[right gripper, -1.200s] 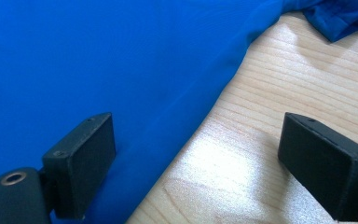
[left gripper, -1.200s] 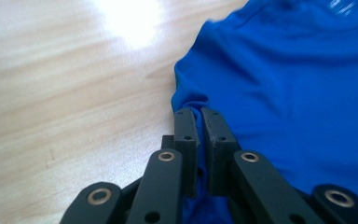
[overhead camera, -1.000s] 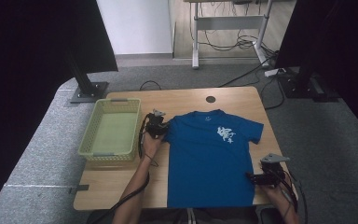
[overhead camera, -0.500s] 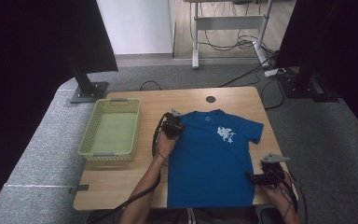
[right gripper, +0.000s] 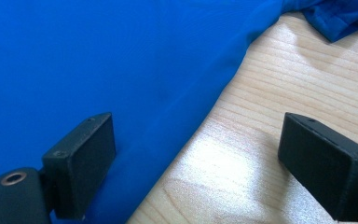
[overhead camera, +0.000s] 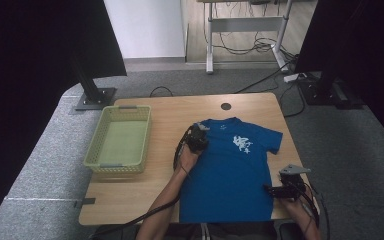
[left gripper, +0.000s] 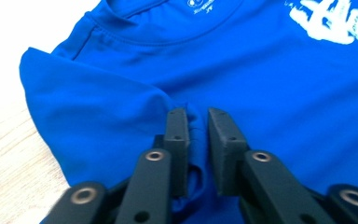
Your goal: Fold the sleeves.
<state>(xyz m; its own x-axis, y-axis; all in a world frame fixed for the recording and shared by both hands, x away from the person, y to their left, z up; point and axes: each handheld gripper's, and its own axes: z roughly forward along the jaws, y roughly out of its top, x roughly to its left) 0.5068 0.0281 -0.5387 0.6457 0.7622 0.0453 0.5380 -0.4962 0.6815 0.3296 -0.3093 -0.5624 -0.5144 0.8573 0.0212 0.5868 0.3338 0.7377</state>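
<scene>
A blue T-shirt (overhead camera: 230, 175) with a white chest print (overhead camera: 242, 144) lies flat on the wooden table (overhead camera: 130, 200), collar at the far side. Its left sleeve (left gripper: 88, 112) is folded inward over the body. My left gripper (overhead camera: 199, 131) sits on that folded sleeve near the collar. Its jaws (left gripper: 196, 116) have just been opening and stand narrowly apart, with a ridge of sleeve fabric loose between them. My right gripper (overhead camera: 272, 190) rests at the shirt's near right edge, wide open (right gripper: 196, 126). One of its jaws is over the blue cloth (right gripper: 98, 56), the other over bare wood.
A pale green basket (overhead camera: 117, 165) stands on the left part of the table. A round cable hole (overhead camera: 225, 106) is near the far edge. The shirt's right sleeve (overhead camera: 275, 140) lies spread out near the right edge.
My left hand has travelled right from beside the basket onto the shirt, carrying the left sleeve over the body. The right gripper has stayed put.
</scene>
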